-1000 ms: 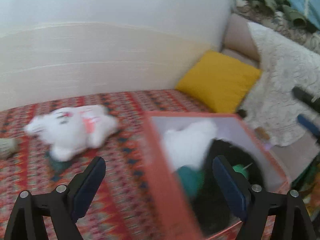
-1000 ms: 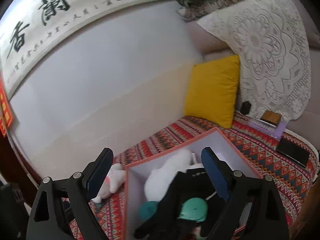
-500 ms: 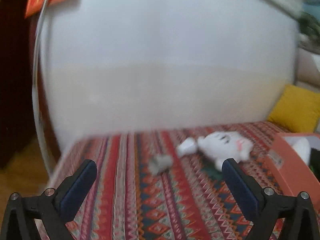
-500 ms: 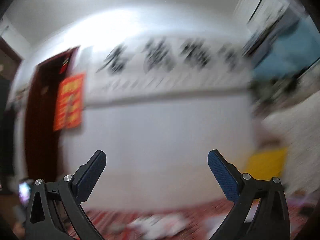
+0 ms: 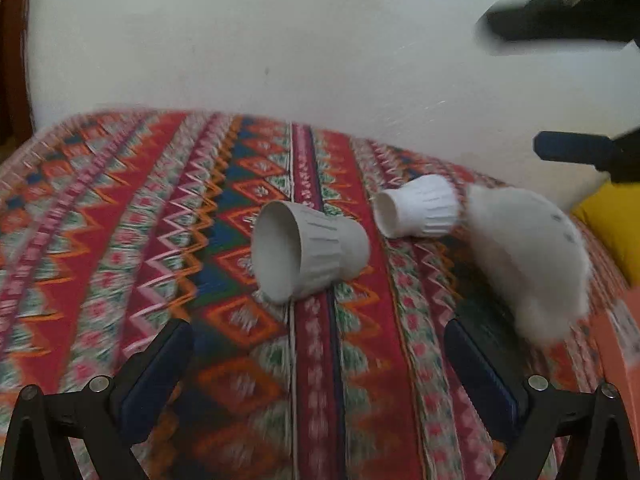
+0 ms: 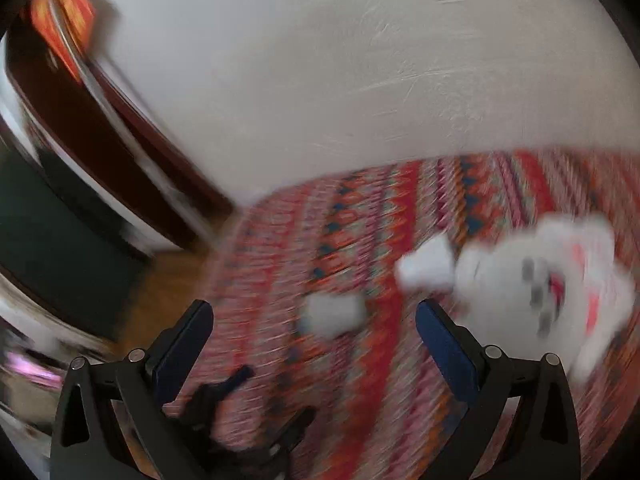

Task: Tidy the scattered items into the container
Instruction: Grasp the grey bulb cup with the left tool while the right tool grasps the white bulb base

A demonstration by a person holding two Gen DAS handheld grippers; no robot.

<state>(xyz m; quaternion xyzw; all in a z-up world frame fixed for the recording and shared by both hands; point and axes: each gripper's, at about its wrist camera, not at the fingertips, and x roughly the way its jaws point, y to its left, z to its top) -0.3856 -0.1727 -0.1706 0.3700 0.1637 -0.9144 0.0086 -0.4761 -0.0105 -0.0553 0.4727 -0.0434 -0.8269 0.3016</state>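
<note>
Left wrist view: left gripper (image 5: 316, 356) jaws wide apart, empty, lined up on the grey cup (image 5: 308, 252) lying on its side mid-frame, likely next pick. White cup (image 5: 418, 212) and plush toy (image 5: 528, 260) right; orange container (image 5: 618, 344) at right edge.

Right wrist view, blurred: right gripper (image 6: 314, 336) spread, empty, above patterned cloth (image 6: 360, 216); nothing blocks either.
</note>
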